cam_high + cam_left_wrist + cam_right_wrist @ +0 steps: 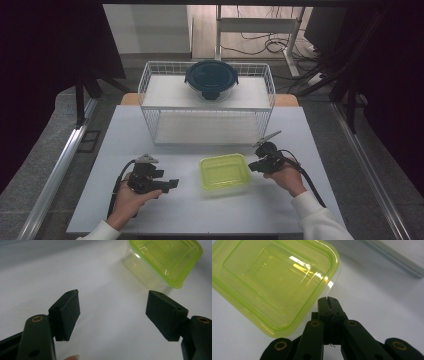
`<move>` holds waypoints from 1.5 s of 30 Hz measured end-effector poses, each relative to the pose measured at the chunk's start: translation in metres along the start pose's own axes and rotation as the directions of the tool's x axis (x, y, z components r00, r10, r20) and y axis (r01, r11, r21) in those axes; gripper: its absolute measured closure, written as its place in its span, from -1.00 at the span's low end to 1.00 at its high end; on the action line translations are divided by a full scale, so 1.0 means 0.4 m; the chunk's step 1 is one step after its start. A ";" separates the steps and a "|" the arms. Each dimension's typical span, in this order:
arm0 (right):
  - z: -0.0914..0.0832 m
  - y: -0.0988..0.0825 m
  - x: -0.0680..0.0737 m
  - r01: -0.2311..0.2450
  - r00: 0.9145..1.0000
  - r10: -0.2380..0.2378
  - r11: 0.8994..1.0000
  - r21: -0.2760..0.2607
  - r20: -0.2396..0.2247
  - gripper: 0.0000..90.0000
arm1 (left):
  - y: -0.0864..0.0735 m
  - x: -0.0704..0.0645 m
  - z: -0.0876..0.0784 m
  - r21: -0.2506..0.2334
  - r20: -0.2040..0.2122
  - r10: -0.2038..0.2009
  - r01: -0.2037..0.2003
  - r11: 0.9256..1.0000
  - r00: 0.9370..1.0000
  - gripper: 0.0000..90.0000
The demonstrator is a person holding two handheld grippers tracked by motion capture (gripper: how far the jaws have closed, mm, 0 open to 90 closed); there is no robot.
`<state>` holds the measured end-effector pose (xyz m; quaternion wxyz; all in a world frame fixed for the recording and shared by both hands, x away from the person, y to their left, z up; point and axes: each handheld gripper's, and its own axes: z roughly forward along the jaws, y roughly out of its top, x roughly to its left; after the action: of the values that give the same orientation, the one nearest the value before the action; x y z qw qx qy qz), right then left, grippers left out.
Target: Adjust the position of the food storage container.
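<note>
green box [225,171] sits lid-on near the desk [125,130] front edge, just right of centre, at 6 o'clock from the wire rack [150,90]. rack is two-tier; a round dark-lidded bowl [211,79] rests on its top shelf, right of middle.

left hand-held gripper [172,183] lies at 9 o'clock from the box, apart from it, pointing toward it. jaws released, spread wide, nothing between the pads [68,315]; in the left gripper view the box [162,260] shows at 1 o'clock beyond the gap, bare desk under it.

right hand-held gripper [251,166] at 3 o'clock from the box, tip just beside its right rim. jaws clenched, pads pressed together, grasping nothing; in the right gripper view the tips [328,301] sit just off the box [274,280] corner; contact cannot be told.
</note>
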<state>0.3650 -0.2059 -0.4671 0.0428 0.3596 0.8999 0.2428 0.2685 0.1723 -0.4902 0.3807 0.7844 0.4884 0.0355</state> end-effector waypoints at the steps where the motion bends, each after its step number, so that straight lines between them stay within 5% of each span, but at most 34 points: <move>1: 0.002 0.001 0.005 0.002 1.000 -0.002 1.000 -0.001 -0.005 0.97 | 0.000 0.000 0.000 0.000 0.000 0.000 0.000 1.000 1.000 -0.40; 13: 0.027 0.018 0.082 0.065 0.996 -0.065 0.998 -0.007 -0.060 0.97 | 0.000 0.004 -0.001 -0.002 0.001 -0.006 0.006 1.000 1.000 -0.40; 23: 0.037 0.023 0.100 0.072 0.994 -0.074 0.997 -0.018 -0.082 0.97 | -0.001 0.008 -0.002 -0.004 0.000 -0.010 0.010 1.000 1.000 -0.40; 29: 0.027 0.005 0.094 0.043 0.995 -0.046 0.998 -0.043 -0.084 0.97 | -0.002 0.010 -0.006 -0.012 -0.002 -0.017 0.017 1.000 1.000 -0.40; 37: -0.027 -0.037 0.085 -0.045 0.996 0.032 0.986 -0.160 -0.088 0.92 | -0.002 0.012 -0.009 -0.023 -0.005 -0.024 0.024 0.999 1.000 -0.41; 39: -0.037 -0.047 0.085 -0.075 0.993 0.056 0.978 -0.192 -0.102 0.76 | -0.002 0.012 -0.010 -0.026 -0.007 -0.028 0.027 0.999 1.000 -0.41; 43: -0.048 -0.062 0.087 -0.157 0.985 0.136 0.957 -0.244 -0.102 0.04 | -0.001 0.015 -0.011 -0.036 -0.008 -0.038 0.037 0.999 0.999 -0.41; 45: -0.046 -0.067 0.088 -0.192 0.980 0.171 0.948 -0.253 -0.104 -0.13 | -0.001 0.015 -0.012 -0.039 -0.007 -0.042 0.041 0.998 0.999 -0.42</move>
<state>0.3178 -0.2067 -0.4601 0.0309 0.4219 0.8241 0.3767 0.2694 0.1799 -0.4890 0.3944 0.7665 0.5053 0.0402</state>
